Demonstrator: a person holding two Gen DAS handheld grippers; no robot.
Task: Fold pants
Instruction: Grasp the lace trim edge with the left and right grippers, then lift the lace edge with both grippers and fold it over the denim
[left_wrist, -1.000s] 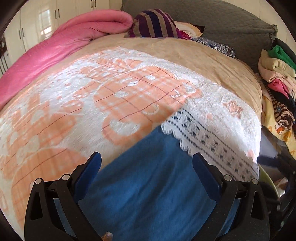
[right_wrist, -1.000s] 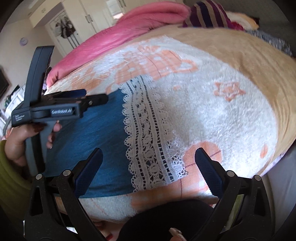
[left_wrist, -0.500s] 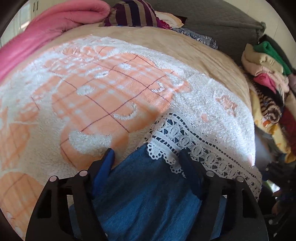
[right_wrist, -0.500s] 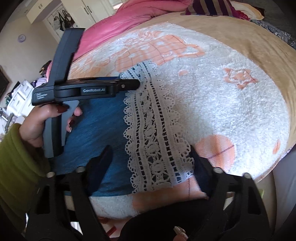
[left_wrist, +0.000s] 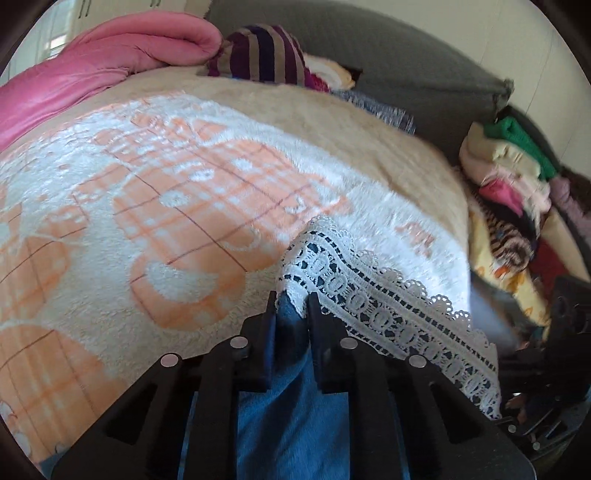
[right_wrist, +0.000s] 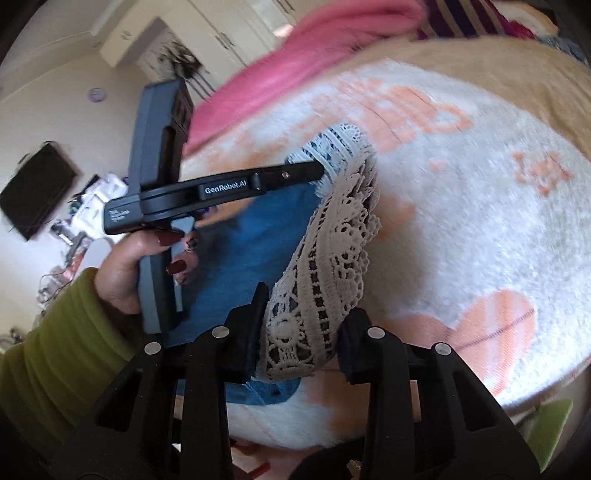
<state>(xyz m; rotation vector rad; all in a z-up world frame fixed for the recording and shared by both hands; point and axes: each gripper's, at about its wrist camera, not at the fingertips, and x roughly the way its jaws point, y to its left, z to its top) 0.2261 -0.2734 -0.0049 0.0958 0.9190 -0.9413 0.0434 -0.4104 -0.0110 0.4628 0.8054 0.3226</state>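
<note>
Fingers of the left gripper (left_wrist: 292, 308) pinch the pants (left_wrist: 295, 406) at their lace hem (left_wrist: 373, 295); the right gripper (right_wrist: 301, 325) clamps that lace nearer its end, above the bed's peach-and-white blanket (left_wrist: 166, 206). Beyond lie a pink quilt (left_wrist: 110, 62) and clothes pile (left_wrist: 517, 184); only the right view shows the wardrobe (right_wrist: 207, 40).

The blue pants (left_wrist: 291, 398) run under the left hand-held gripper (left_wrist: 292, 306) and off the bottom edge of the left wrist view, so their full length is hidden. In the right wrist view motion blur smears the fleece blanket (right_wrist: 480, 221) and the pink quilt (right_wrist: 303, 74). The right hand-held gripper (right_wrist: 299, 325) covers the lace hem (right_wrist: 325, 258) where it holds it. The clothes pile (left_wrist: 517, 192) is cut off at the right edge.
</note>
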